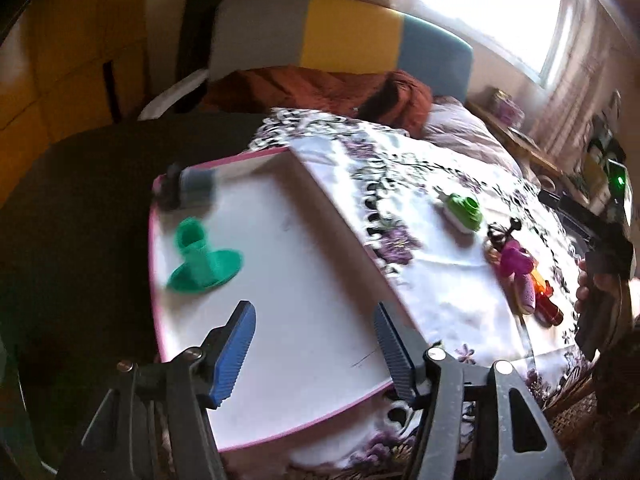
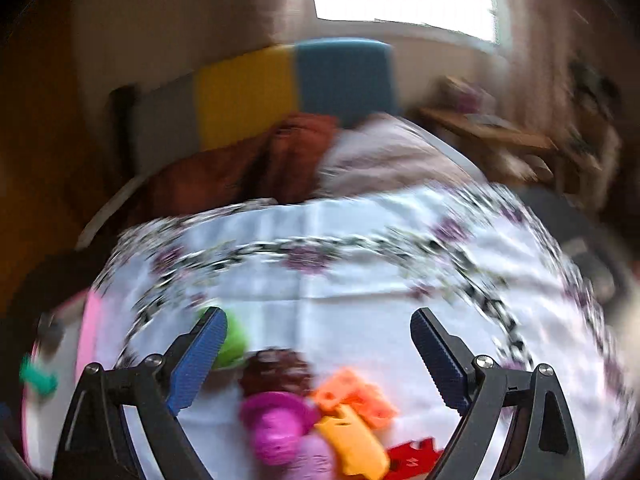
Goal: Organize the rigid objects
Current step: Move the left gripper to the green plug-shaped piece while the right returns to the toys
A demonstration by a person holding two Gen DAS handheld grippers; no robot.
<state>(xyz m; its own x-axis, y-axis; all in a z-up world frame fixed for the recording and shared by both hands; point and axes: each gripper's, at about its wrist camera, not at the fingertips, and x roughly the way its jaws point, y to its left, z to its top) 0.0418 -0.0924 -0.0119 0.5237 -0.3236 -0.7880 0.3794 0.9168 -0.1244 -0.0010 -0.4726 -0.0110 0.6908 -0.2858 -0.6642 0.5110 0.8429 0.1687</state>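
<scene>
Your left hand-held gripper (image 1: pixel 316 354) hangs over the near part of the white tray (image 1: pixel 280 264), jaws apart with nothing between the blue pads. No earlier view here, so just read it as open over bare tray floor. The tray's pink rim runs close under the fingers on the near side, and its tall right wall cuts diagonally just past your right finger, so mind that edge. Inside the tray, the teal flanged piece (image 1: pixel 204 258) sits toward the left rim, and a grey-and-black blurred piece (image 1: pixel 192 188) rests in the far left corner. The middle of the tray floor is open.

Beyond the right wall, on the floral cloth (image 1: pixel 440 280) covering the desk, a green piece (image 1: pixel 464 210) stands alone, well apart from the cluster. Farther right lies a huddle: a small black piece, a magenta piece (image 1: pixel 516 262), a pink one, then orange and red ones touching.

Your right hand-held gripper (image 2: pixel 316 360) is wide open, empty, hovering above that cluster. The view is heavily blurred. The magenta piece (image 2: pixel 276 428) sits between the fingers low in view, the orange piece (image 2: pixel 356 396) and a yellow-orange piece (image 2: pixel 352 444) just beside it, a red piece (image 2: pixel 416 458) at the bottom edge. A dark brown blur (image 2: pixel 276 372) lies just behind the magenta piece. The green piece (image 2: pixel 234 344) peeks from behind your left finger. Clear cloth stretches ahead to the desk's far edge.
</scene>
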